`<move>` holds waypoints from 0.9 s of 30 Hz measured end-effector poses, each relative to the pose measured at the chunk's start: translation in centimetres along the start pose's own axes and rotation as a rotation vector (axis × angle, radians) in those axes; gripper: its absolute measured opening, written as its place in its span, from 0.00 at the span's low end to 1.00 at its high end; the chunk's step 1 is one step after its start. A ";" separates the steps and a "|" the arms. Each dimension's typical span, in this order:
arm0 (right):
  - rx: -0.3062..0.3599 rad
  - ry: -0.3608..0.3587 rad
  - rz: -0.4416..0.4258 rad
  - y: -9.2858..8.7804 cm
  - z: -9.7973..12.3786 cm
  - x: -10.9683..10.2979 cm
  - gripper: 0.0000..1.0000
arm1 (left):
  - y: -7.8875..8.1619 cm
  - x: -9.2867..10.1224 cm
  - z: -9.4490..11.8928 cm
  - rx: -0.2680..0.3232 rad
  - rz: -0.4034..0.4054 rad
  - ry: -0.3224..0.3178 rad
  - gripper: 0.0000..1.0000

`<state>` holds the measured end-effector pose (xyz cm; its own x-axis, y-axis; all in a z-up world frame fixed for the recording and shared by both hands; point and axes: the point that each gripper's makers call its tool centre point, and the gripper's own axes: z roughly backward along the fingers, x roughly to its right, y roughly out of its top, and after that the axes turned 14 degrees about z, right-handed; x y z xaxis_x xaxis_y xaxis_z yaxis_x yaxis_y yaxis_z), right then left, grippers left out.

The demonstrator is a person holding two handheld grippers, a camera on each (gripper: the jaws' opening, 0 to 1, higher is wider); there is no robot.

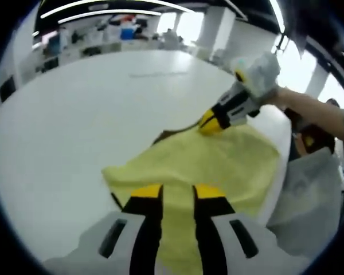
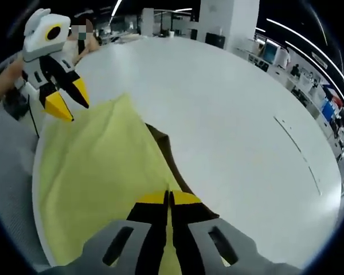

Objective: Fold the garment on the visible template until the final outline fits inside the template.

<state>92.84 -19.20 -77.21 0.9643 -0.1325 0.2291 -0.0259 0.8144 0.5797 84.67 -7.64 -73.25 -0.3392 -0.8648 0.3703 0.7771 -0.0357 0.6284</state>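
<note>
A pale yellow garment (image 1: 218, 160) lies spread on the white table (image 1: 74, 126), near its edge. A dark brown strip, maybe the template (image 2: 160, 140), pokes out from under its far side and shows as a sliver of dark strip (image 1: 167, 135) in the left gripper view. My left gripper (image 1: 178, 192) hovers open over the near part of the cloth, with yellow fabric showing between the jaws. From the other side the left gripper (image 2: 69, 102) stands apart-jawed by the cloth's corner. My right gripper (image 2: 169, 197) is shut on the yellow garment (image 2: 97, 172) at its edge, and appears as the right gripper (image 1: 210, 122) pinching the far border.
A person's forearm (image 1: 315, 109) and grey clothing (image 1: 309, 195) stand just off the table edge beside the garment. Faint line marks (image 2: 298, 149) cross the wide white tabletop beyond the cloth. Desks and shelves (image 1: 103, 34) fill the room behind.
</note>
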 end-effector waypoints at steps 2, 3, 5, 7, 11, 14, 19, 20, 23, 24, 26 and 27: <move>-0.001 -0.002 -0.003 -0.1 -0.1 0.0 0.02 | -0.1 -0.3 -0.2 -0.004 -0.002 0.008 0.17; 0.000 -0.003 -0.006 -0.1 -0.1 0.1 0.02 | -0.1 -0.4 -0.3 -0.004 -0.001 0.011 0.17; 0.001 -0.004 -0.015 -0.2 -0.2 0.1 0.02 | -0.2 -0.5 -0.4 -0.008 0.003 0.012 0.16; 0.006 -0.008 -0.023 -0.2 -0.3 0.2 0.02 | -0.2 -0.6 -0.6 -0.011 0.005 0.009 0.16; 0.013 -0.013 -0.038 -0.2 -0.3 0.2 0.02 | 0.0 -1.3 -1.3 -0.002 0.010 0.018 0.16; 0.018 -0.029 0.003 0.0 0.1 0.0 0.03 | 0.5 -2.0 -1.7 0.012 0.024 0.031 0.15; 0.079 -0.102 -0.036 0.6 2.3 1.3 0.10 | 1.5 -2.8 -2.0 0.049 0.090 0.024 0.15; 0.078 -0.109 -0.044 0.2 3.0 1.4 0.10 | 1.6 -3.0 -1.9 0.052 0.086 0.035 0.15; 0.050 -0.164 -0.056 -1.6 4.6 2.2 0.11 | 1.8 -3.6 -1.6 0.059 0.079 0.046 0.16; 0.032 -0.184 -0.064 -2.7 5.4 2.5 0.10 | 1.9 -3.8 -1.5 0.061 0.075 0.050 0.16; 0.015 -0.209 -0.079 -4.0 6.2 2.9 0.10 | 1.8 -4.2 -1.5 0.056 0.073 0.055 0.15; 0.010 -0.221 -0.096 -4.7 6.6 3.0 0.10 | 1.6 -4.3 -1.5 0.051 0.076 0.060 0.15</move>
<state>94.11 -27.15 -74.04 0.8817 -0.3303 0.3370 0.0596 0.7863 0.6149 88.19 -4.74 -74.88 -0.2472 -0.8923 0.3776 0.7708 0.0550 0.6347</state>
